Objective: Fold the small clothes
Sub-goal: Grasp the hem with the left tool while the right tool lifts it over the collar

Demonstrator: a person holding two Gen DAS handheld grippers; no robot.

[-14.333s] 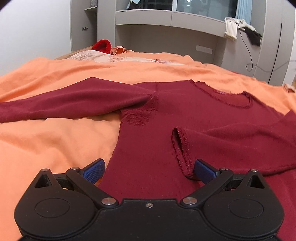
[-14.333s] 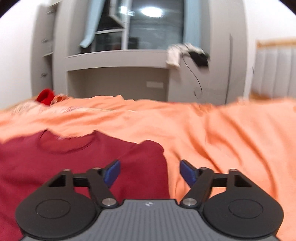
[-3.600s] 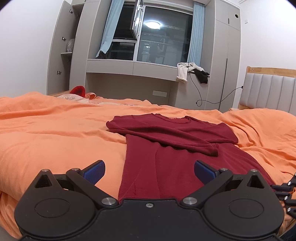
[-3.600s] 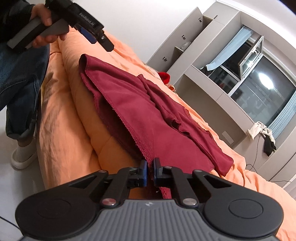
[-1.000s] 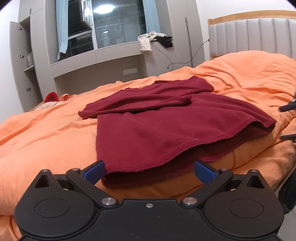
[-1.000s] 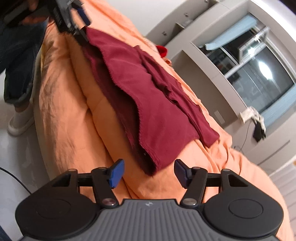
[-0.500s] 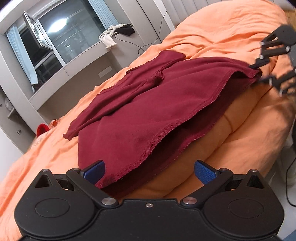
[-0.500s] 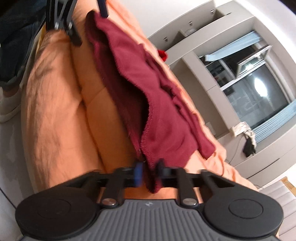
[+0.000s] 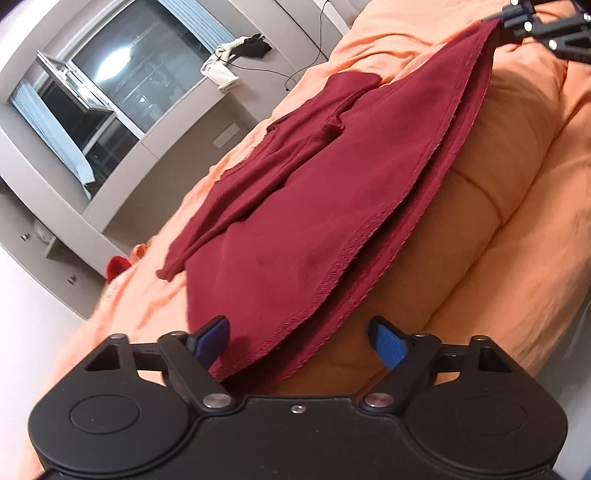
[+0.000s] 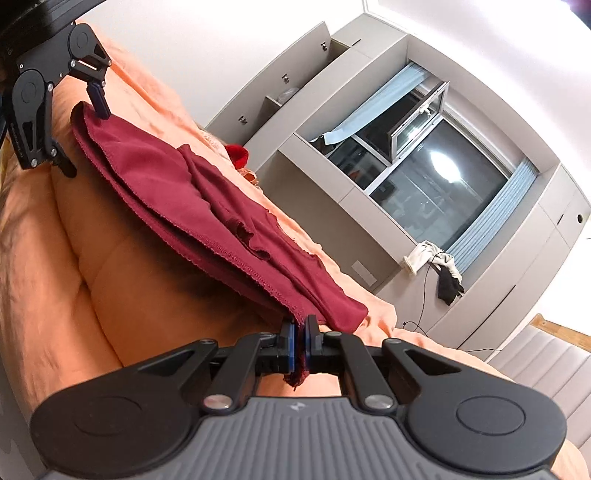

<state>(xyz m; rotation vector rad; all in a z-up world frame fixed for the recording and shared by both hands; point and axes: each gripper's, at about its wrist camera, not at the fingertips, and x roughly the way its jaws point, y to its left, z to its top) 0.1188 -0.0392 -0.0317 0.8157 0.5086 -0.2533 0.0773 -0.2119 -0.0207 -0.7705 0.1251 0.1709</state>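
A dark red long-sleeved shirt (image 9: 295, 221) lies on the orange duvet (image 9: 480, 229), sleeves folded across the body and its hem hanging over the bed's edge. My left gripper (image 9: 299, 343) straddles one hem corner. Its jaws are closing, and the cloth lies by the left pad (image 9: 210, 338) without being pinched. My right gripper (image 10: 300, 347) is shut on the other hem corner, with a bit of cloth sticking out below the pads. The right wrist view shows the shirt (image 10: 166, 184) stretching away to the left gripper (image 10: 83, 131). In the left wrist view, the right gripper (image 9: 517, 16) holds the far corner.
Beyond the bed stand grey cupboards (image 10: 295, 122) and a window (image 10: 436, 184). Clothes (image 10: 436, 266) and a cable hang from the ledge. A small red item (image 10: 238, 153) lies at the bed's far side. A padded headboard (image 10: 546, 354) is at the right.
My right gripper has shut on the hem corner and drawn it up a little. The left gripper has rolled, moved onto the other corner, and its jaws have narrowed.
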